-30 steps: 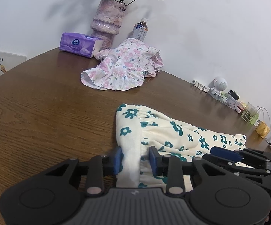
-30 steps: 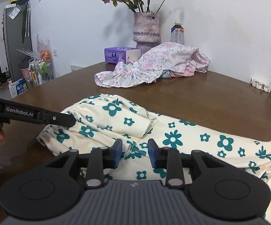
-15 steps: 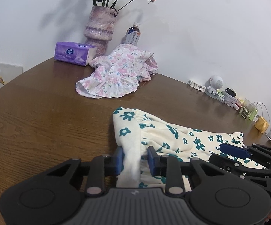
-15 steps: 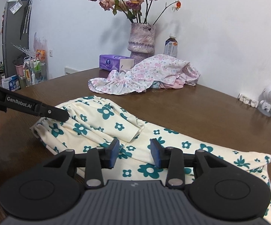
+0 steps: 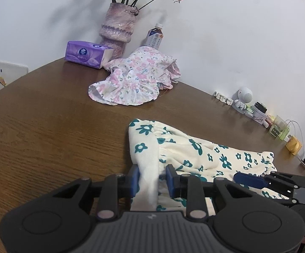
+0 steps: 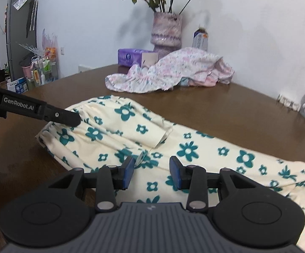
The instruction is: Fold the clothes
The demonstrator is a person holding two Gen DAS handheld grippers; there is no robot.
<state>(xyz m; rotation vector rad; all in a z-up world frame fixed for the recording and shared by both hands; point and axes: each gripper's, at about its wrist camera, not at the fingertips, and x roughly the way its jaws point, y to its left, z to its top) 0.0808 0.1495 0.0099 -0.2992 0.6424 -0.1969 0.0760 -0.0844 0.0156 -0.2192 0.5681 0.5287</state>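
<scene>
The left gripper (image 5: 152,178) pinches a bunched fold at the waistband end of the cream garment with teal flowers (image 6: 186,147), which lies spread on the wooden table (image 5: 47,137). The right gripper (image 6: 152,172) hangs over the cloth's middle, jaws apart, gripping nothing. A pink floral garment (image 5: 135,80) lies heaped well beyond the cream one, near the vase (image 5: 116,29).
</scene>
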